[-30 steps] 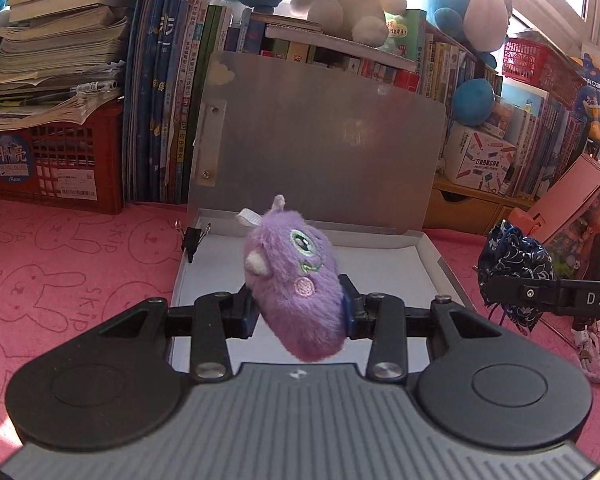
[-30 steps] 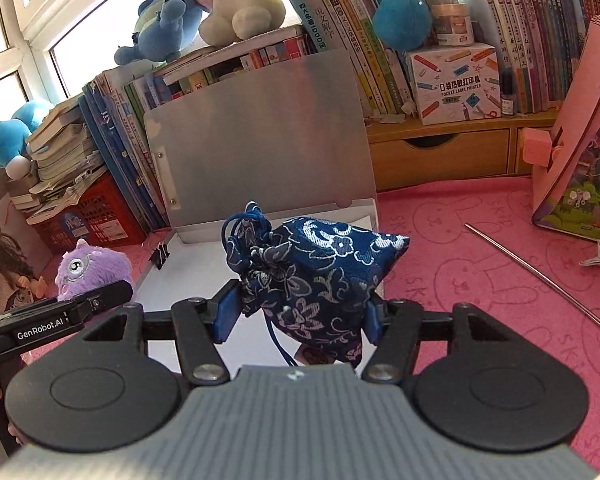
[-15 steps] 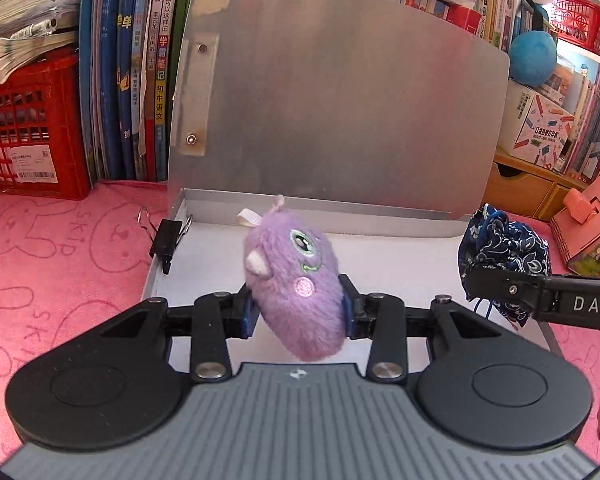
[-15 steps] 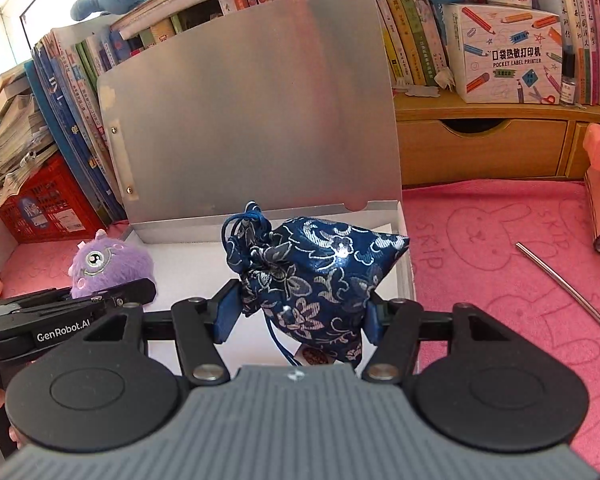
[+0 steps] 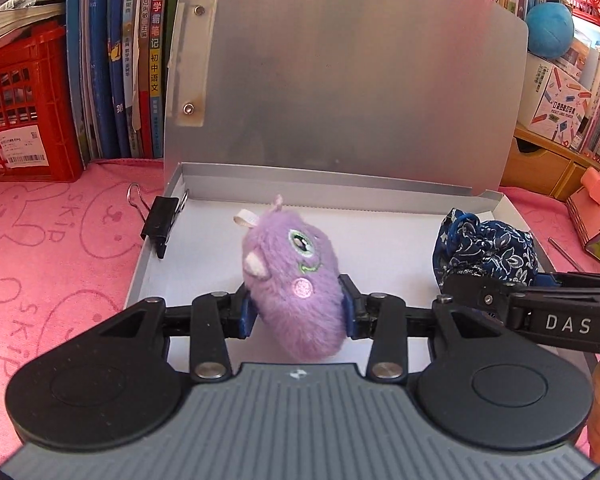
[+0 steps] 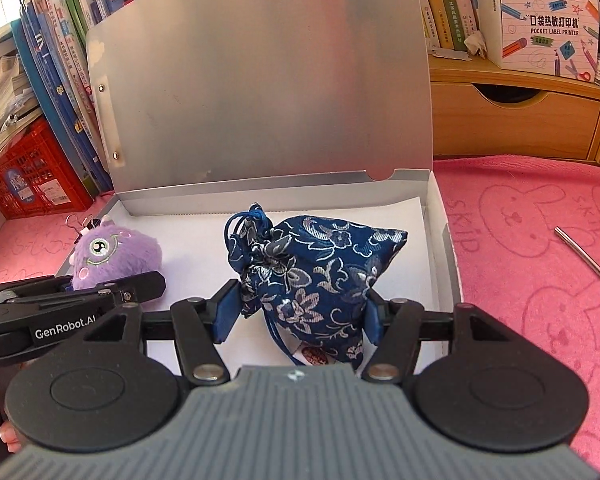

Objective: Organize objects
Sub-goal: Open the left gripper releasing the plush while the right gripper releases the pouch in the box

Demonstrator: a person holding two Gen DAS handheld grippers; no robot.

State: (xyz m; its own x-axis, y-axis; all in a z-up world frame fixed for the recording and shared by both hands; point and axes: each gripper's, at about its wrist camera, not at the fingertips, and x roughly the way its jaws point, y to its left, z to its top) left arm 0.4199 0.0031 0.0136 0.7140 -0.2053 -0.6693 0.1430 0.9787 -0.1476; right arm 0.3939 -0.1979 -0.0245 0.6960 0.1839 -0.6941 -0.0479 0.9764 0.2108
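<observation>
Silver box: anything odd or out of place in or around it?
One oddity: a black binder clip sits clamped on the left wall of the silver box, tilted, one wire handle sticking out over the pink cloth. A loose metal rod lies on the cloth right of the box. No damage visible.

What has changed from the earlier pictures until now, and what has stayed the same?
Both grippers came down closer to the open silver box. The left gripper carries the purple plush toy; the right gripper carries the blue floral drawstring pouch. Both jaws have just been opening a little, with each thing between them. The black binder clip on the box edge and the raised lid stayed.
</observation>
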